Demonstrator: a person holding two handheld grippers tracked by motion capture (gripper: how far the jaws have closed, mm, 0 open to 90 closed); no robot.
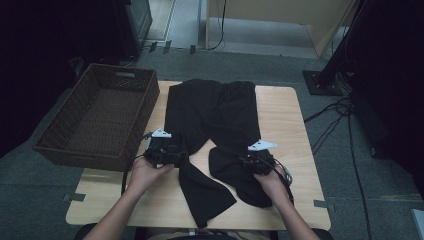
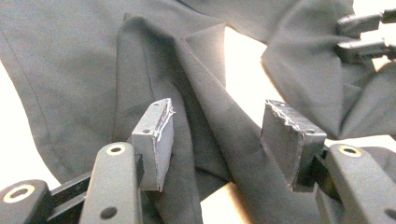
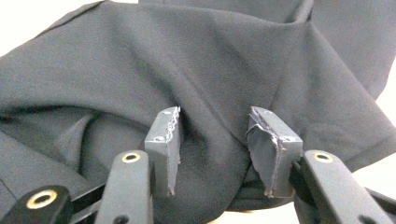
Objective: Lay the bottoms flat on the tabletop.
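Observation:
A pair of black trousers (image 1: pixel 215 110) lies flat on the light wooden table (image 1: pixel 285 115), its waist at the far end and both legs folded and rumpled towards me. My left gripper (image 1: pixel 182 159) sits at the left leg. In the left gripper view its jaws (image 2: pixel 217 119) stand apart over a raised fold of the cloth (image 2: pixel 84 70), and the pads do not press on it. My right gripper (image 1: pixel 241 160) is at the right leg. Its jaws (image 3: pixel 215 126) are open too, with a hump of cloth (image 3: pixel 187 56) between them. The right gripper's tips (image 2: pixel 359 35) also show in the left gripper view.
A brown wicker basket (image 1: pixel 80 157) stands at the table's left edge, partly overhanging it. Bare wood shows to the right of the trousers and between the two legs. Cables (image 1: pixel 340 120) run over the grey carpet to the right.

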